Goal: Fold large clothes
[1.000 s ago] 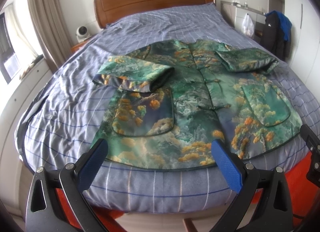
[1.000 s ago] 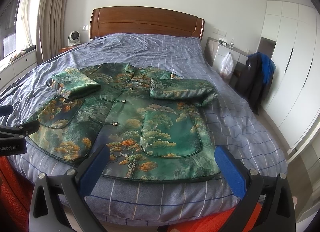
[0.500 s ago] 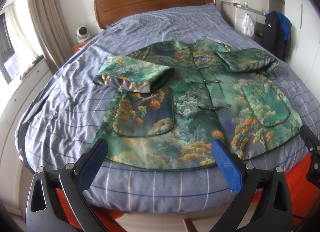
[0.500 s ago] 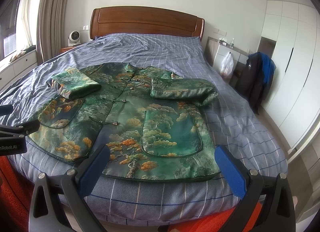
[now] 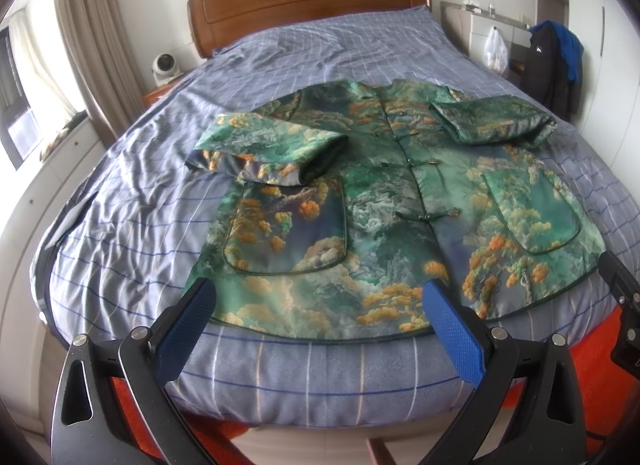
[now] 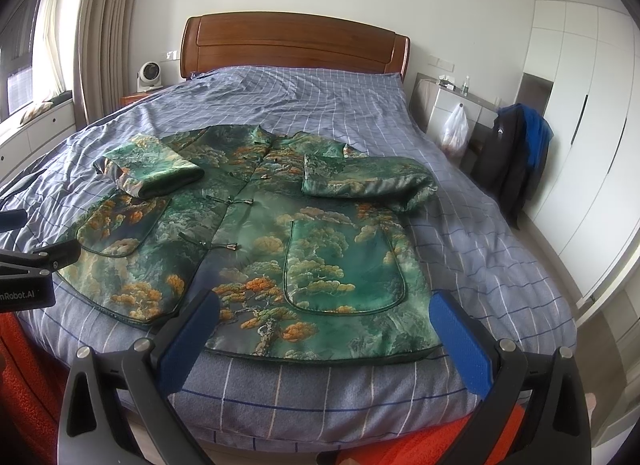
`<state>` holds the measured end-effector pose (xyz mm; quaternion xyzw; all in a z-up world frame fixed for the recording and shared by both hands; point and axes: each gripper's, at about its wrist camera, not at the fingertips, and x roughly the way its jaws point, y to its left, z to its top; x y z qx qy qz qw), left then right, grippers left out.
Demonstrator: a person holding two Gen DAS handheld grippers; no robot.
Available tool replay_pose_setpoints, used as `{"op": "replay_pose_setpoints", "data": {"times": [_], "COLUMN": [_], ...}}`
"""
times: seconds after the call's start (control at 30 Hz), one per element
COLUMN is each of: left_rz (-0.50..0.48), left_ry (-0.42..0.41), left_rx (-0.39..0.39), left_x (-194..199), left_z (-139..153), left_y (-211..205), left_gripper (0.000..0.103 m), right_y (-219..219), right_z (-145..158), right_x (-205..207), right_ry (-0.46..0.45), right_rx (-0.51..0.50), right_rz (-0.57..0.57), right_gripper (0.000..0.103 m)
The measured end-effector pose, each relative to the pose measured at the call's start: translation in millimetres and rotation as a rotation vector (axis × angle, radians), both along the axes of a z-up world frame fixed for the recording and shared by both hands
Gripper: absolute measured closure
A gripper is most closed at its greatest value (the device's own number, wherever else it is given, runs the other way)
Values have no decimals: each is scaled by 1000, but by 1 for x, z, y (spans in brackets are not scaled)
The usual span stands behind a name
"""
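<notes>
Beyond the left claw [image 5: 316, 305], whose blue fingers stand wide apart and empty, the jacket [image 5: 384, 209] lies flat on the bed [image 5: 132, 201], sleeves folded inward. From the right wrist, the right claw [image 6: 324, 317] likewise gapes, the jacket [image 6: 256, 241] just ahead.

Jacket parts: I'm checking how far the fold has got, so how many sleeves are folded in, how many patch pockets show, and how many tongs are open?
Folded-in sleeves: 2, the left and the right
Patch pockets: 2, one and another
Open tongs: 2, left tongs and right tongs
Total: 6, all on or near one jacket.
</notes>
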<state>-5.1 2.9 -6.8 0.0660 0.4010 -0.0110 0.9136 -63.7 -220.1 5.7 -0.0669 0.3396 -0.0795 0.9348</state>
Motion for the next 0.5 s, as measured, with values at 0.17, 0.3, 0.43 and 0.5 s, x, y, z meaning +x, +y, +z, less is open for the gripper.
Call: {"op": "replay_pose_setpoints", "data": {"times": [0.17, 0.3, 0.43, 0.5], "left_rz": [1, 1, 1, 1], "left_ry": [1, 1, 0, 0], "left_rx": [-1, -1, -1, -1], "left_x": [0, 0, 0, 0], "left_z": [0, 0, 0, 0], "left_y": [0, 0, 0, 0], "left_gripper": [0, 0, 0, 0], "right_y": [0, 0, 1, 2], "right_z": [0, 0, -1, -1], "right_x": [0, 0, 0, -1], "right_ry": [0, 1, 3, 2], "right_rx": [0, 2, 2, 2], "right_rz": [2, 1, 3, 4], "right_gripper": [0, 0, 0, 0]}}
